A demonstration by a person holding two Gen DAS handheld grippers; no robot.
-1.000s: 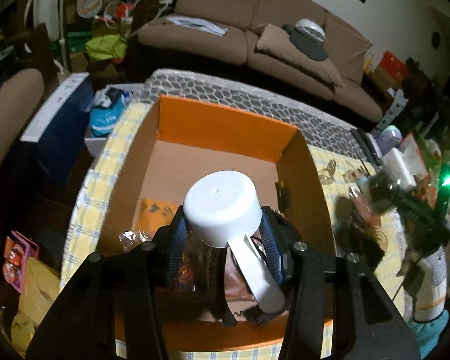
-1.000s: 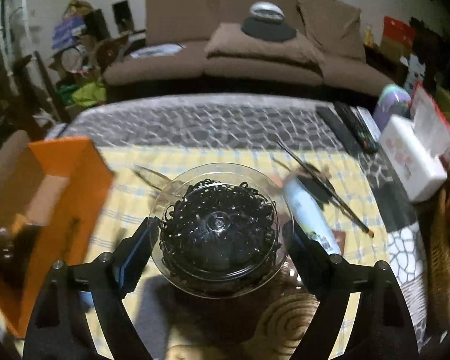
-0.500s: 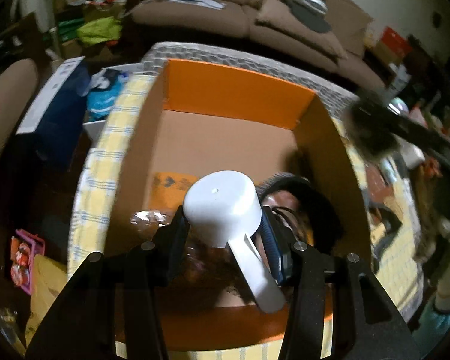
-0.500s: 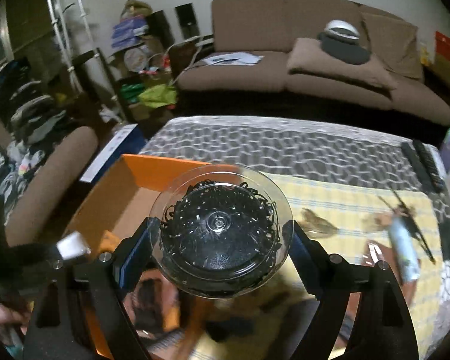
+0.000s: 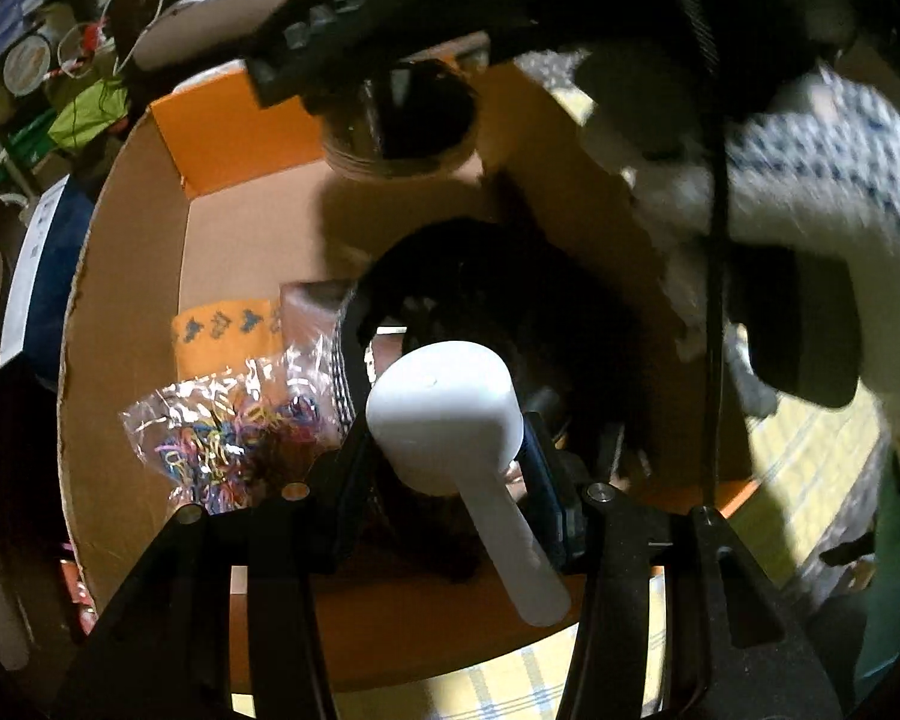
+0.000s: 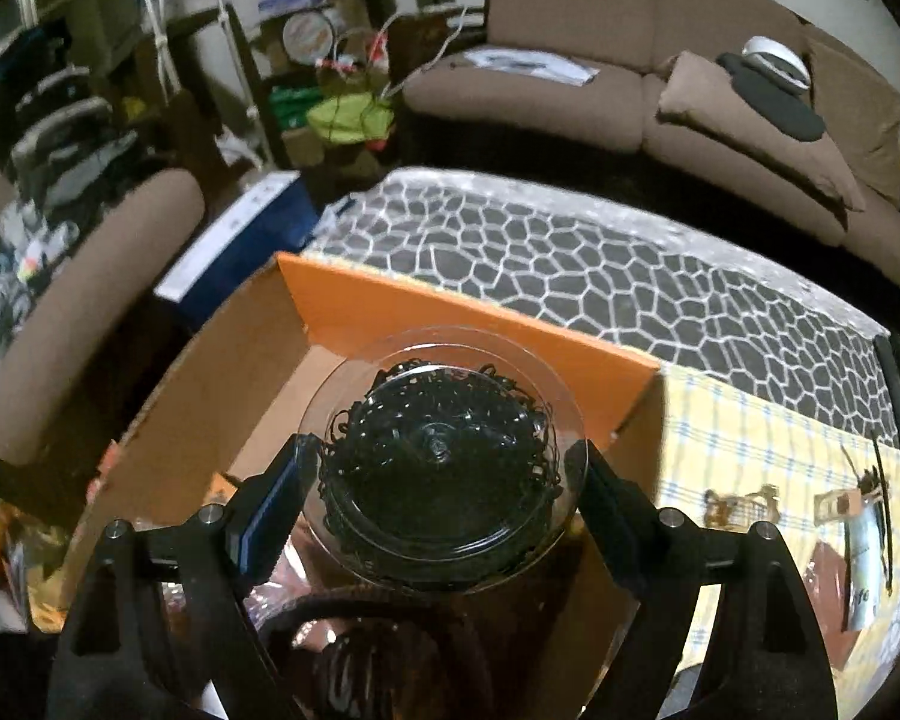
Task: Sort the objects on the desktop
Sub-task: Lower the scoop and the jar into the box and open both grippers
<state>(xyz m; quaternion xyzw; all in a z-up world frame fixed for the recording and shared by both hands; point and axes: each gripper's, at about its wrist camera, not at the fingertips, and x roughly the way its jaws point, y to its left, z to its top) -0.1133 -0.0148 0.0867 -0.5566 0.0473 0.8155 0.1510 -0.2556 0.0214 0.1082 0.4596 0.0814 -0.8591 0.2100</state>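
Right now your left gripper [image 5: 447, 429] is clamped on a white scoop [image 5: 444, 414], its round cup pinched between the two pads, flat bottom facing the camera, and its flat handle running back toward you past the right finger. Just below and beyond it lies the open cardboard box [image 5: 120, 276], brown inside with orange flaps. To the gripper's left in the box sits a clear bag of coloured rubber bands [image 5: 228, 420], crinkled and glossy, and past that an orange patterned packet [image 5: 222, 330]. Straight ahead of the scoop a dark rounded item lies in shadow; you cannot tell what it is. Farther on and above, your right gripper's black body crosses the view, with a checked sleeve [image 5: 840, 138] to the right.

Your right gripper [image 6: 441, 483] stands wide, its pads pressed on the rim of a clear round plastic tub [image 6: 444, 468] packed with black curly bands, its moulded centre nub toward the camera. The tub hangs over the box's interior, near the far orange flap [image 6: 450, 318]. To the gripper's right the yellow checked cloth [image 6: 750, 438] covers the tabletop, with a few small blurred items on it. Beyond the box stretches a grey cobble-patterned cover [image 6: 600, 264], then the brown sofa [image 6: 600, 78].
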